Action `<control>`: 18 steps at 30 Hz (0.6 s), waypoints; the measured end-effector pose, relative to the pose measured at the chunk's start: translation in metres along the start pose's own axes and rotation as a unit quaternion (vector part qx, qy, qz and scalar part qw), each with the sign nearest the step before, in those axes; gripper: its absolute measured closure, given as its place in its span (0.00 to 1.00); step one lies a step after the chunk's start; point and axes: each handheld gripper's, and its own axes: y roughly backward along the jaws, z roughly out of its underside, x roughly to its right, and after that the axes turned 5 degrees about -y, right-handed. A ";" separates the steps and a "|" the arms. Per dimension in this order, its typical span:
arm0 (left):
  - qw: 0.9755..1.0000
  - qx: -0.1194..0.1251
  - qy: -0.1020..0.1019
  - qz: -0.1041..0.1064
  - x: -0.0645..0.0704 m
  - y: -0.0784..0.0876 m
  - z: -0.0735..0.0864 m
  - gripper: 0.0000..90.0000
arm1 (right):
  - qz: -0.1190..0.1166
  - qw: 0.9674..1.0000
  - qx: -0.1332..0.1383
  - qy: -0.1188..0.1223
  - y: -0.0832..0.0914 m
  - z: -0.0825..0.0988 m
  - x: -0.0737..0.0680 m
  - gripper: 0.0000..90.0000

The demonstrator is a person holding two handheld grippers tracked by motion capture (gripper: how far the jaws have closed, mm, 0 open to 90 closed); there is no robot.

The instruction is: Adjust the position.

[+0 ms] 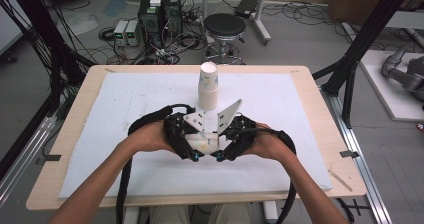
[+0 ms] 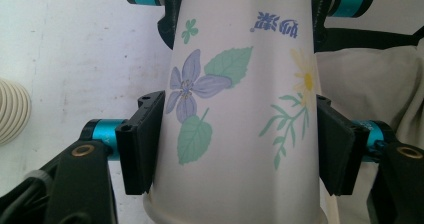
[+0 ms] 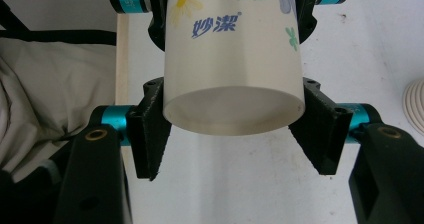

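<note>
I hold one flowered paper cup (image 2: 235, 109) level between both tools, above the white mat's near middle: my left gripper (image 2: 235, 144) clamps it near the rim, my right gripper (image 3: 232, 131) pinches its base, probably to pull nested cups apart. The cup stack (image 1: 208, 86) stands toward the far edge.
</note>
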 end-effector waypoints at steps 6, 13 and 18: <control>1.000 0.018 0.000 0.008 -0.001 -0.001 0.004 0.30 | -0.004 1.000 0.000 -0.001 0.000 0.001 0.001 0.42; 0.999 0.052 0.003 0.010 -0.003 0.002 0.010 0.17 | -0.004 1.000 -0.003 -0.007 -0.002 0.005 0.005 0.42; 0.998 0.065 0.005 0.014 -0.003 0.005 0.010 0.15 | -0.004 1.000 -0.003 -0.010 -0.001 0.007 0.005 0.42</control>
